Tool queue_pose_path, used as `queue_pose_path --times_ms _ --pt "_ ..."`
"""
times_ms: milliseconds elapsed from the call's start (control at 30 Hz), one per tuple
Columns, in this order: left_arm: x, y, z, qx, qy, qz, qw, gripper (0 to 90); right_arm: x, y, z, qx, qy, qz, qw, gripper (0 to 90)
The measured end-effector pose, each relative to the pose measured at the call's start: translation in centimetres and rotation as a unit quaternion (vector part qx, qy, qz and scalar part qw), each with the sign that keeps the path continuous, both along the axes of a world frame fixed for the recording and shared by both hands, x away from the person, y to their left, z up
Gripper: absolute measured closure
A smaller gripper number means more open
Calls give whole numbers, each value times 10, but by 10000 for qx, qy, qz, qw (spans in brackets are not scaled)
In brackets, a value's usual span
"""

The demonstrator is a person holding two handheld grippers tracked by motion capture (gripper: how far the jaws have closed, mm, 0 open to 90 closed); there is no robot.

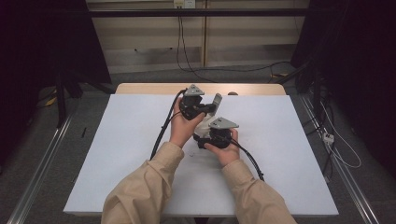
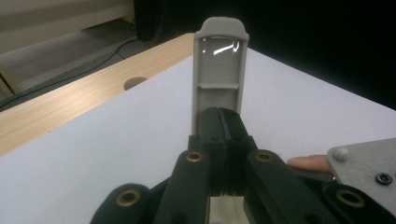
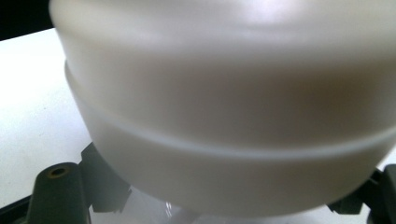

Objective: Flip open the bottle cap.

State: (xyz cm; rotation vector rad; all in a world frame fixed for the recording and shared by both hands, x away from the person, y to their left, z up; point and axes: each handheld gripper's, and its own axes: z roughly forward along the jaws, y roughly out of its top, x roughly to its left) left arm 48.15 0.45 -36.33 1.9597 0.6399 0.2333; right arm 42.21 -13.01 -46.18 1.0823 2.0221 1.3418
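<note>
At the desk's middle: a person in beige sleeves holds two grippers close together over a white sheet (image 1: 280, 154) that covers most of the wooden desk (image 1: 140, 88).
Left gripper (image 1: 205, 108): in the high view it sits farther from the person — a grey three-cornered plate on top, its cable curving back along the left forearm.
Left fingers (image 2: 215, 135): pressed together on the lower end of a grey flat handle-like part (image 2: 219, 65), which rises straight beyond them; its upper stretch carries a clear shiny window under a rounded cap.
Right gripper (image 1: 215, 138): nearer the person, just beside the left one, its own grey plate up and its cable trailing over the right forearm.
Right fingers: closed in on a white rounded container (image 3: 233, 116) that sits tight against the right gripper view's lens — a raised seam runs around its body. The pads themselves are hidden behind it.
Container in the high view: a small white patch (image 1: 204, 126) between the two grippers, above the sheet.
Grey part in the high view: a slim tilted strip (image 1: 217, 100) just right of the left gripper.
Desk edge: bare wood along the far side, with a round hole (image 2: 134, 83) in it, seen from the left gripper view.
Surroundings: grey floor, dark curtains at both sides, cables (image 1: 187, 56) running down from a wall socket.
</note>
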Motion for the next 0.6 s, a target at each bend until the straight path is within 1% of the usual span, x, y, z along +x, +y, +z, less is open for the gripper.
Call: queue_pose_path --times_ms 167,333,400,467,600 --pt "1 -1 -1 17 14 -11 10000 897 0 0 0 1 2 -7 10000 189" --pt "2 -4 -2 -45 9 -1 10000 899 0 1 0 -62 -25 -13 10000 189" --pt "3 -6 -1 -3 16 -8 10000 900 0 1 0 -76 -33 -14 10000 189" --pt "4 -7 -2 21 -20 -23 10000 900 0 1 0 -58 -20 -19 10000 189" --pt "6 -8 -5 -23 54 -42 10000 900 0 0 0 -7 15 -23 10000 189"
